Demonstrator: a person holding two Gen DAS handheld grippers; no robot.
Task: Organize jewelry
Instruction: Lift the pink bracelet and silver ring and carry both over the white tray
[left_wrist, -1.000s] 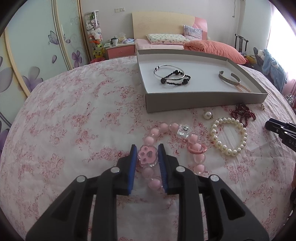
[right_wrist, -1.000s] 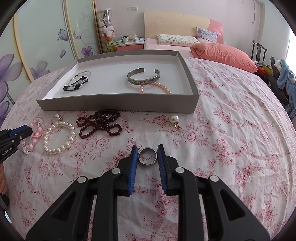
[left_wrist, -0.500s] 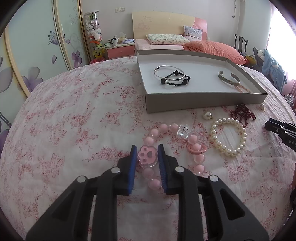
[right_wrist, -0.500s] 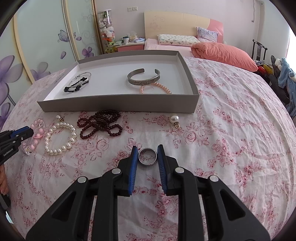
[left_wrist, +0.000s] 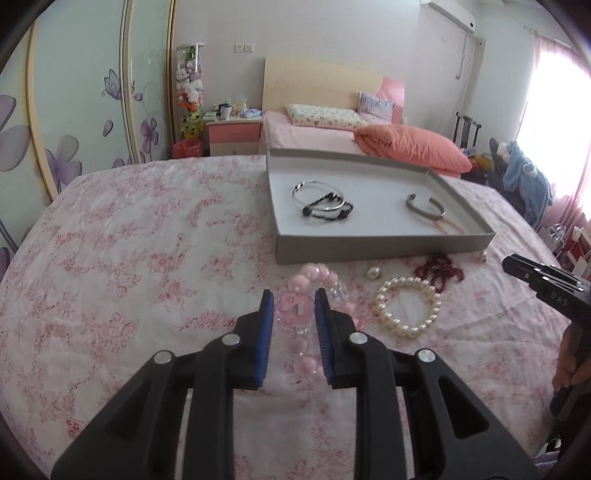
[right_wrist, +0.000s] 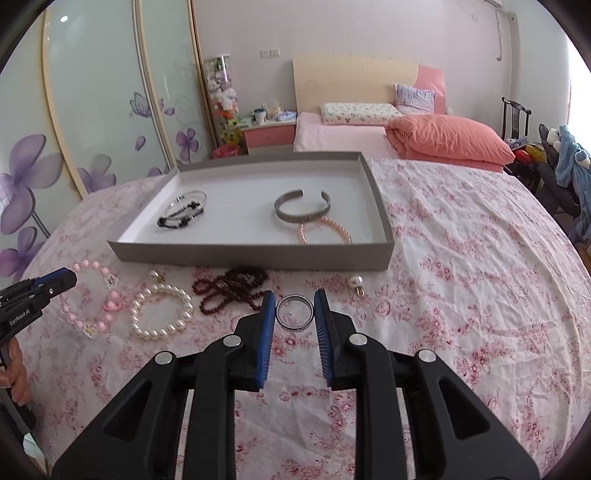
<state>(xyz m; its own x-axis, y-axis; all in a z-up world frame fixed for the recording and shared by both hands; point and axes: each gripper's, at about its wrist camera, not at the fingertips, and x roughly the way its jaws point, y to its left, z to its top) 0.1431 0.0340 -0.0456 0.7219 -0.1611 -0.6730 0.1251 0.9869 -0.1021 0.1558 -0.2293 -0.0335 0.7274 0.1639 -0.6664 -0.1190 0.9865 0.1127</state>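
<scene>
While the left gripper (left_wrist: 293, 308) clamps its blue pads on the round pink charm of the pink bead bracelet (left_wrist: 300, 314), whose beads hang below the pads, the right gripper (right_wrist: 294, 309) pinches a silver ring (right_wrist: 295, 312). Behind both, a grey tray (right_wrist: 255, 253) sits on the floral bedspread (right_wrist: 461, 280), holding a silver cuff (right_wrist: 302, 210) near its front right corner. Before the tray's front wall lie a pearl bracelet (right_wrist: 163, 314) and dark red beads (right_wrist: 231, 290).
</scene>
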